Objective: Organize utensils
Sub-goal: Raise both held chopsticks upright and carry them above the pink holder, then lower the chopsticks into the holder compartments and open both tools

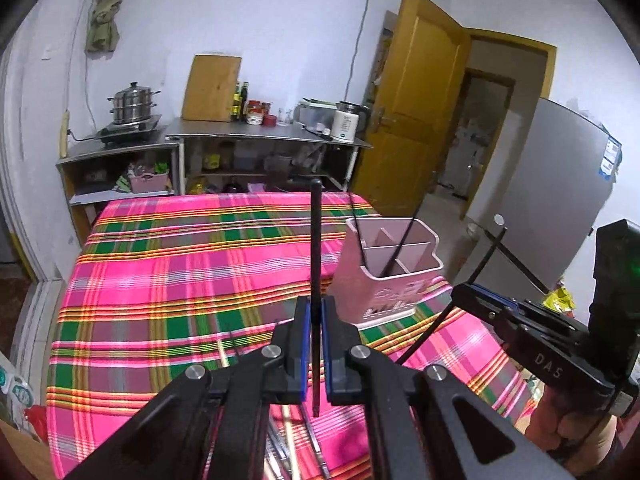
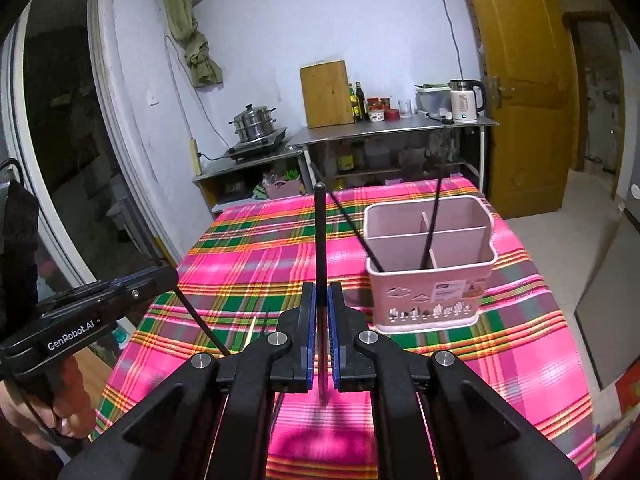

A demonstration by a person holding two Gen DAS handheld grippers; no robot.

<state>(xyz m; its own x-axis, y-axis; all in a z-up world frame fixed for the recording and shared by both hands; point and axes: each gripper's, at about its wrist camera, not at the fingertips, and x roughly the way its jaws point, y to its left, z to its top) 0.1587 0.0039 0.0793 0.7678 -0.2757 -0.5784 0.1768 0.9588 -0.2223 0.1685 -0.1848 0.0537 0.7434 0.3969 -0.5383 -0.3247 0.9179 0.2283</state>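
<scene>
My left gripper [image 1: 316, 308] is shut on a black chopstick [image 1: 315, 240] held upright above the plaid tablecloth [image 1: 180, 264]. My right gripper [image 2: 321, 296] is shut on another black chopstick [image 2: 320, 236], also upright. A pink divided utensil holder [image 2: 430, 276] stands on the cloth to the right of both grippers, with two black chopsticks [image 2: 430, 224] leaning in it; it also shows in the left wrist view [image 1: 390, 276]. The right gripper [image 1: 460, 300] appears at the right of the left wrist view, the left gripper [image 2: 160, 280] at the left of the right wrist view. Several loose chopsticks [image 1: 288, 440] lie under the left gripper.
A steel counter [image 2: 392, 128] with a cutting board, bottles and a kettle stands beyond the table. A steamer pot [image 2: 254, 124] sits on a stove to its left. A yellow door [image 2: 520, 92] is at the right, a fridge [image 1: 560, 184] right of the table.
</scene>
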